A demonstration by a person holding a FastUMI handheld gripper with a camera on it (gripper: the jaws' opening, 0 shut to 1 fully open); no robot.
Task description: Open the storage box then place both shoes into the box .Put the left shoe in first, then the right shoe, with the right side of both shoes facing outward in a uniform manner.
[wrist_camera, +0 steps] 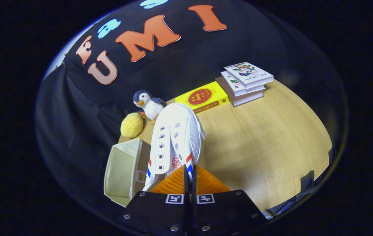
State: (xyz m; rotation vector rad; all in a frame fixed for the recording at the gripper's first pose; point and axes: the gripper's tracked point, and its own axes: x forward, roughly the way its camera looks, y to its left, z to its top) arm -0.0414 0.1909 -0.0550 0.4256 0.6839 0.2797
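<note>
A white canvas shoe [176, 137] with red and blue stripes hangs lifted above the wooden table [265, 141], toe pointing away from me. My gripper [189, 178] is shut on the shoe's rear collar, with both fingers pressed together on the fabric. The cream fabric storage box [124, 170] stands open just left of the shoe, its inside looking bare. The shoe's heel is hidden behind my fingers.
A plush penguin [148, 104] and a yellow fuzzy ball [132, 125] sit at the table's far left, beyond the box. A yellow book [203, 97] and a stack of white books [245, 82] lie along the far edge.
</note>
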